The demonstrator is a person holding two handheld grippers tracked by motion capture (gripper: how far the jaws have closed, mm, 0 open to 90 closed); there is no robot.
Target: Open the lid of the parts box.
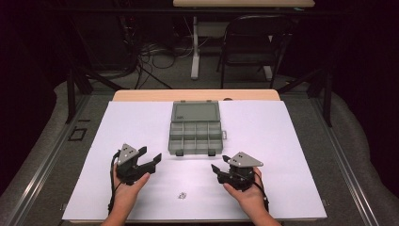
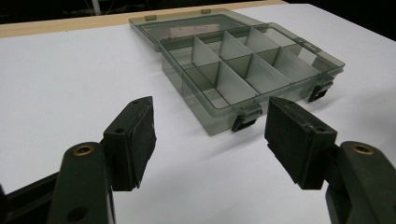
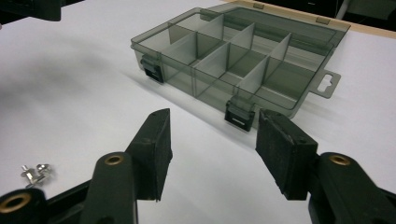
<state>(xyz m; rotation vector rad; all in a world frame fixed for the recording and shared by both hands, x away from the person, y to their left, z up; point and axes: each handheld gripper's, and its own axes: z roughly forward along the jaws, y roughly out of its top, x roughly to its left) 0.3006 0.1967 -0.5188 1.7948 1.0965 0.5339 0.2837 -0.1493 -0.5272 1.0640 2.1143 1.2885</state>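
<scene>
1. Lying open at frame centre: compartment box, light, stiff, slippery plastic; best gripped by rim or latches.
2. Spread wide, holding nothing: left gripper, right gripper.
3. Resting lower centre: tiny metal fasteners.

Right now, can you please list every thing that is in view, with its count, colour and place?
organizer box: one, smoky grey see-through plastic, lid open, compartments look empty, centre of the sheet toward the far side
small metal parts: a little cluster, count unclear, silver, near edge of the sheet between the hands
sheet: one, white, covering the table
table: one, light wood, edge visible beyond the sheet
chair: one, black, on the floor behind the table
left claw: one, black, open, empty, left of the box
right claw: one, black, open, empty, right of the metal parts
hands: two, at the near edge
</scene>
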